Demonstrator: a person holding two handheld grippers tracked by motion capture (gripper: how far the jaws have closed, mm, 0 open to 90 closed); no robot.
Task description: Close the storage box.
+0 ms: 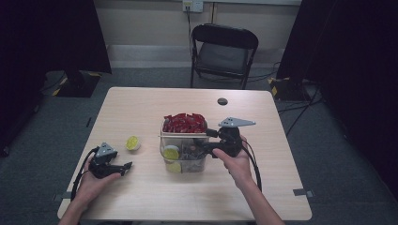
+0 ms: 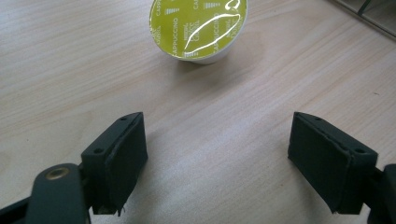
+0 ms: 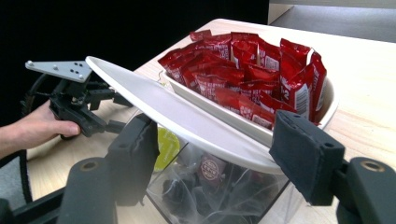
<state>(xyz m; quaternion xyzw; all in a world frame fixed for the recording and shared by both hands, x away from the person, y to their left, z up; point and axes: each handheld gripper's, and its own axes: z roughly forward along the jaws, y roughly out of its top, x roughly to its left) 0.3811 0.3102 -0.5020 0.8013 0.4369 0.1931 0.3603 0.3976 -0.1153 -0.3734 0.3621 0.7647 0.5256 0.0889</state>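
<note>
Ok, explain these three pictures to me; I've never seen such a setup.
A person sits at a table holding a two-jaw gripper in each hand. One picture looks down from above; the other two come from cameras riding on the grippers, looking along their black jaws. The left gripper is open, holding nothing, facing a green capsule on the wood. The right gripper has its jaws either side of a white lid over a clear box of capsules, not pressing it. Behind sits a tray of red sachets.

Dim room, soft shadows, glare on capsule lid [image 2: 198, 28].
</note>
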